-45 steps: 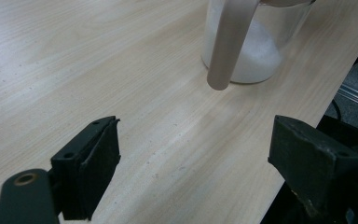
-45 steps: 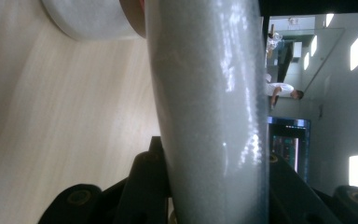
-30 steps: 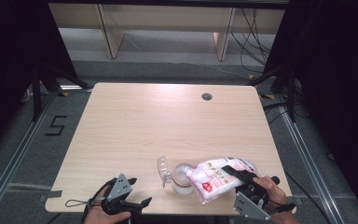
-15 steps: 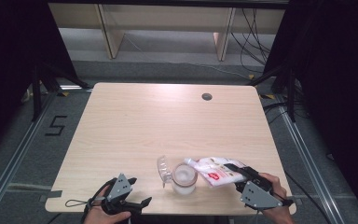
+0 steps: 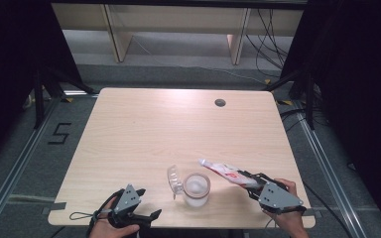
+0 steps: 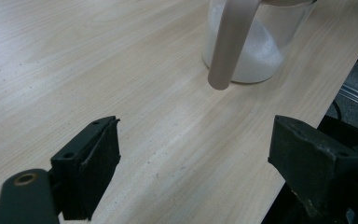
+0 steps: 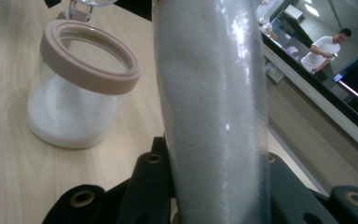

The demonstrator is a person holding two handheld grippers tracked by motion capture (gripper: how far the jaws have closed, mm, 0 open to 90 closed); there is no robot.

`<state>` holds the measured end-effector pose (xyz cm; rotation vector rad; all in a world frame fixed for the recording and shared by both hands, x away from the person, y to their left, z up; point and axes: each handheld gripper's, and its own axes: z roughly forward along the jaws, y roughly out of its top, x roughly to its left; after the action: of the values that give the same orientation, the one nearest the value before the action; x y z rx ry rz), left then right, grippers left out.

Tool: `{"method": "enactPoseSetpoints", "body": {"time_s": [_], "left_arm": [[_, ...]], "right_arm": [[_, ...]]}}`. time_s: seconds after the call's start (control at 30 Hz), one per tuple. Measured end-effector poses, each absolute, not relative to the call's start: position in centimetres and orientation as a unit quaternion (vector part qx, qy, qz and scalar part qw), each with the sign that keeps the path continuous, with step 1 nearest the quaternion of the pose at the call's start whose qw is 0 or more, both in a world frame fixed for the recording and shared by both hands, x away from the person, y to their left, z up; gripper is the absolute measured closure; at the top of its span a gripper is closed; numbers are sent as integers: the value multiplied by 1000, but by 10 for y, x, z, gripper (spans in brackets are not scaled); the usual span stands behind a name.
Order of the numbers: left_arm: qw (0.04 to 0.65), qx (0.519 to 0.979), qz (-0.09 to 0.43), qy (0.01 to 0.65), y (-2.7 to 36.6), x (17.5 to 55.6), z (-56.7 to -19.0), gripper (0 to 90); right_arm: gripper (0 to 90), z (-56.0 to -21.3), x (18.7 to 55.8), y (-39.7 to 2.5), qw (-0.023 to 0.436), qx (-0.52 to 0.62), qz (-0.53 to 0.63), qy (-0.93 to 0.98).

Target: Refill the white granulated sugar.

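Pale wooden tabletop (image 5: 144, 134) under both claws, bare but for a dark round grommet (image 5: 220, 102) far ahead of the right claw.

Glass jar (image 5: 196, 189) with a pinkish-brown rim, part-filled with white granules, standing just left of and ahead of the right claw (image 5: 252, 184), right of and ahead of the left claw (image 5: 146, 218). Hinged clear lid (image 5: 174, 179) flipped open on the jar's left side.

Clear refill bag (image 5: 226, 171) of white granules clamped in the right claw, slanting up toward the jar, far end near but short of the mouth. Left claw gaping wide, holding nothing, low near the tabletop edge.

Likely step: bringing the bag over for pouring. Next: carry the bag's end above the rim, then tip. Nothing between bag and jar; open lid on the far side, no obstacle.
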<state>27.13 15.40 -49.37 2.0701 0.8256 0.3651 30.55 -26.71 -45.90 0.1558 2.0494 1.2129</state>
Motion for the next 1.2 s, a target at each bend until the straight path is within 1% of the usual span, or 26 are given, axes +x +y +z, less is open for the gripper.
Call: {"method": "enactPoseSetpoints", "body": {"time_s": [0.07, 0.13, 0.27, 0.33, 0.4, 0.43, 0.47, 0.67, 0.73, 0.8, 0.83, 0.87, 0.9, 0.97, 1.0, 1.03, 1.07, 1.13, 1.17, 1.2], "left_arm": [[427, 829, 146, 331, 153, 271, -494, 158], [442, 820, 140, 335, 151, 270, -495, 159], [438, 823, 138, 334, 152, 271, -495, 158], [435, 825, 141, 332, 152, 271, -495, 158], [438, 823, 138, 334, 152, 271, -495, 158], [434, 827, 139, 330, 153, 271, -494, 158], [435, 826, 139, 331, 153, 271, -494, 158], [443, 820, 139, 334, 151, 270, -495, 159], [442, 821, 138, 335, 151, 270, -495, 158], [434, 827, 139, 329, 153, 271, -494, 158], [439, 822, 138, 334, 152, 271, -495, 159], [440, 822, 139, 334, 151, 271, -495, 158], [441, 821, 139, 334, 151, 270, -495, 158], [441, 821, 139, 335, 151, 270, -495, 158], [425, 830, 147, 330, 154, 271, -494, 158], [425, 830, 147, 329, 154, 271, -494, 159], [429, 829, 145, 328, 153, 271, -494, 159], [439, 822, 142, 333, 152, 270, -494, 158], [441, 821, 141, 334, 152, 270, -494, 158], [439, 823, 141, 332, 152, 270, -494, 158]], "right_arm": [[768, -460, 308, -267, 361, 67, 475, 800], [769, -462, 311, -267, 357, 77, 483, 796], [770, -466, 316, -268, 341, 106, 491, 795], [770, -468, 321, -268, 344, 102, 496, 791], [770, -471, 324, -268, 331, 115, 502, 791], [771, -471, 326, -268, 339, 116, 502, 787], [770, -472, 328, -269, 330, 117, 498, 793], [771, -477, 332, -269, 334, 129, 498, 790], [771, -478, 334, -269, 323, 136, 501, 791], [771, -480, 337, -269, 327, 138, 507, 785], [771, -481, 337, -269, 323, 144, 507, 786], [771, -482, 340, -270, 329, 137, 508, 784], [771, -482, 340, -271, 322, 146, 508, 785], [771, -482, 341, -271, 323, 146, 512, 783], [771, -483, 342, -273, 319, 160, 519, 776], [771, -484, 343, -274, 318, 161, 521, 775], [771, -483, 342, -274, 309, 167, 520, 778], [771, -485, 342, -275, 316, 171, 520, 775], [771, -485, 343, -275, 309, 170, 519, 779], [771, -486, 343, -275, 311, 173, 522, 775]]}}
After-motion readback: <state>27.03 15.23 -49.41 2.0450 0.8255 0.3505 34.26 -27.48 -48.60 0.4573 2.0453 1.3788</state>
